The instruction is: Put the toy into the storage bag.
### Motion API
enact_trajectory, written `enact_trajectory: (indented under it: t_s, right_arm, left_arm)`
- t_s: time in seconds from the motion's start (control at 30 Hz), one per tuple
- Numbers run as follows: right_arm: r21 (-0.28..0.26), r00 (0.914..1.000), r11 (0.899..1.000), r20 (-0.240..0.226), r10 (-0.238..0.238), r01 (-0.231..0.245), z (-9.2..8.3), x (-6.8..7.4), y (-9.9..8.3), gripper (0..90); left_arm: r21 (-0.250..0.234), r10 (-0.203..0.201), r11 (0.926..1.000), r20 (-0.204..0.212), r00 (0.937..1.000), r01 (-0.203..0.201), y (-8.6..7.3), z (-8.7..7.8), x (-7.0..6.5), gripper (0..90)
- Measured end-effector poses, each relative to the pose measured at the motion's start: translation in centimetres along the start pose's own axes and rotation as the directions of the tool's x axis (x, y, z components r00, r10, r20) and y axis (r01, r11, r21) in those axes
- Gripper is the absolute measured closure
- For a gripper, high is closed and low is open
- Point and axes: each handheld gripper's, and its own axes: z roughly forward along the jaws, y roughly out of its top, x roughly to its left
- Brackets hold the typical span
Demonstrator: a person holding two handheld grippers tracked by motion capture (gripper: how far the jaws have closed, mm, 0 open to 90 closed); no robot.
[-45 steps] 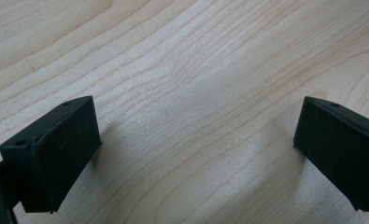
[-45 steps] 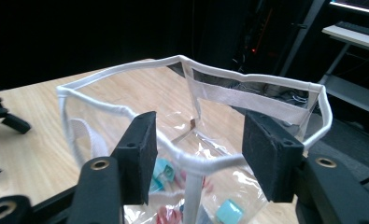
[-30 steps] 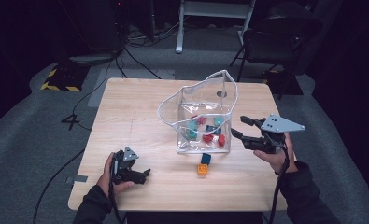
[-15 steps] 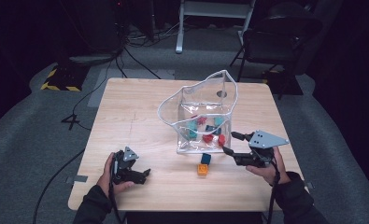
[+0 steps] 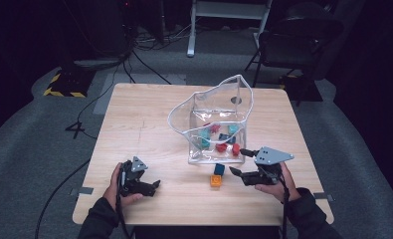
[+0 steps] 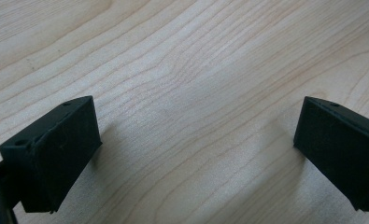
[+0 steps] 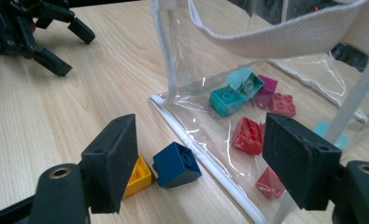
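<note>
A clear plastic bag [image 5: 211,107] with a white rim stands open on the wooden table [image 5: 139,119] and holds several red, teal and purple bricks [image 7: 247,133]. Just in front of it lie a dark blue brick [image 5: 219,169] [image 7: 176,164] and an orange-yellow brick [image 5: 215,180] [image 7: 139,177]. My right gripper [image 5: 240,163] [image 7: 205,156] hovers low at the bag's near right corner. It is open, its jaws have just been opening, and nothing is gripped; the two loose bricks lie just ahead of them. My left gripper [image 5: 153,187] [image 6: 196,149] [image 7: 69,46] rests open over bare wood at the front left.
A black chair [image 5: 293,45] and a white stand [image 5: 226,15] are beyond the table's far edge. Cables [image 5: 84,119] run over the grey floor at the left, near black-and-yellow tape [image 5: 62,84]. Bare tabletop lies between the two grippers.
My right gripper has come down toward the table and shifted left toward the loose bricks, with its jaws spread wider. The left gripper, bag and bricks have not moved.
</note>
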Motion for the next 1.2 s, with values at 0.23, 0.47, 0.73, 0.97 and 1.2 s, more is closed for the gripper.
enact_trajectory:
  t_s: [0.23, 0.47, 0.73, 0.97, 1.2]
  right_arm:
    - [0.034, 0.9992, 0.999, -0.041, -0.002, 0.003, 1.3, 0.6, -0.8, 26.1]
    - [0.063, 0.9946, 0.997, -0.098, -0.033, 0.039, 2.6, 2.1, -1.8, 27.0]
    - [0.089, 0.986, 0.993, -0.155, -0.062, 0.076, 3.8, 3.7, -2.5, 28.4]
    - [0.122, 0.9824, 0.988, -0.172, -0.074, 0.096, 4.9, 4.4, -3.0, 29.1]
    - [0.157, 0.983, 0.985, -0.178, -0.044, 0.073, 6.0, 4.3, -3.6, 29.4]
  left_arm:
    - [0.0, 0.0, 1.0, 0.0, 1.0, 0.0, 0.0, 0.0, 0.0, 0.6]
    - [-0.002, -0.001, 1.0, 0.0, 1.0, 0.001, 0.0, 0.0, 0.0, 0.6]
    - [-0.002, 0.0, 1.0, -0.001, 1.0, 0.0, 0.0, 0.0, 0.0, 0.6]
    - [-0.003, -0.001, 1.0, 0.0, 1.0, 0.001, 0.0, 0.0, 0.0, 0.6]
    - [-0.002, -0.001, 1.0, 0.0, 1.0, 0.001, 0.0, 0.0, 0.0, 0.6]
